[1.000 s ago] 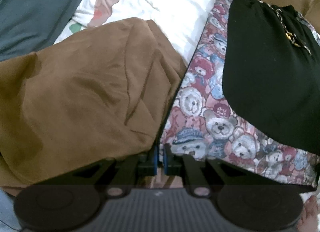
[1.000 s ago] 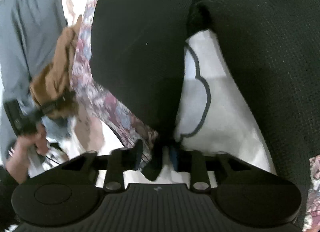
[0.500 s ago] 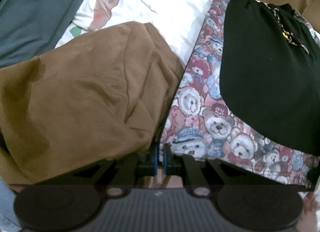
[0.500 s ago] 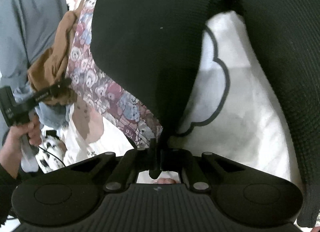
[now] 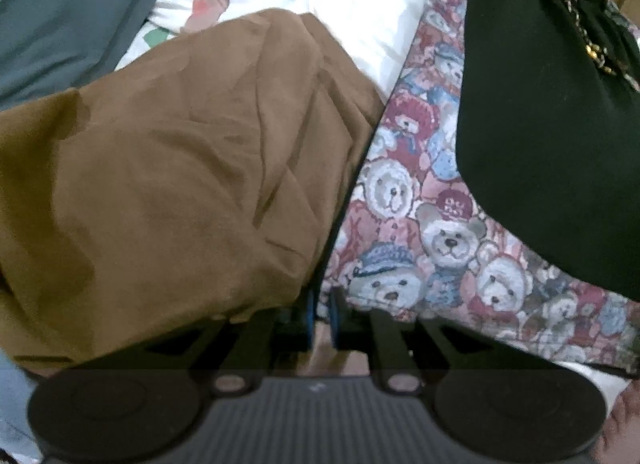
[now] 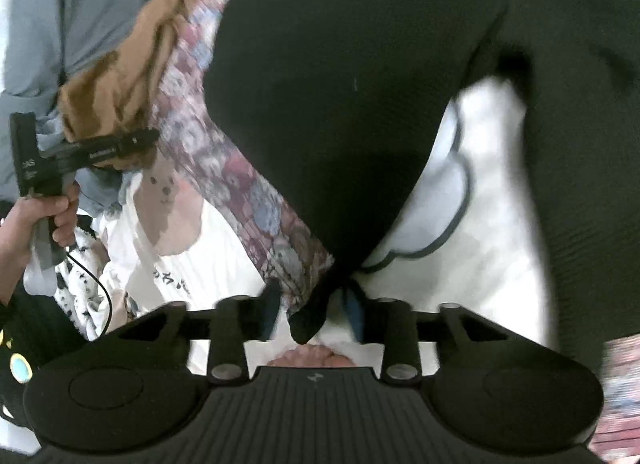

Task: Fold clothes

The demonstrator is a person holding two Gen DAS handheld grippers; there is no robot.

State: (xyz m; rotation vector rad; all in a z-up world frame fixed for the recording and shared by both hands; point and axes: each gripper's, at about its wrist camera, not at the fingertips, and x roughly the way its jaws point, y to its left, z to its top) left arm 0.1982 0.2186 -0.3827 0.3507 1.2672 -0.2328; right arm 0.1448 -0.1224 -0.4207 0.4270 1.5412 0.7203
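Right tool (image 6: 316,314): jaws just parted; corner of black garment (image 6: 360,83) hangs between them, pads not pressing.
Left tool (image 5: 320,314): nearly together, pinched on edge of brown garment (image 5: 180,183).
Location: both garments draped over bear-print cloth (image 5: 420,223) on white printed sheet (image 6: 460,264).
Axis: black garment runs away from right tool, corner toward it.
Progress: early; nothing visibly folded.

The right gripper (image 6: 314,314) opened its jaws just now, so the corner of the black knitted garment (image 6: 360,103) sat loose between them. More of the white cloth with the grey cloud outline (image 6: 460,223) showed.
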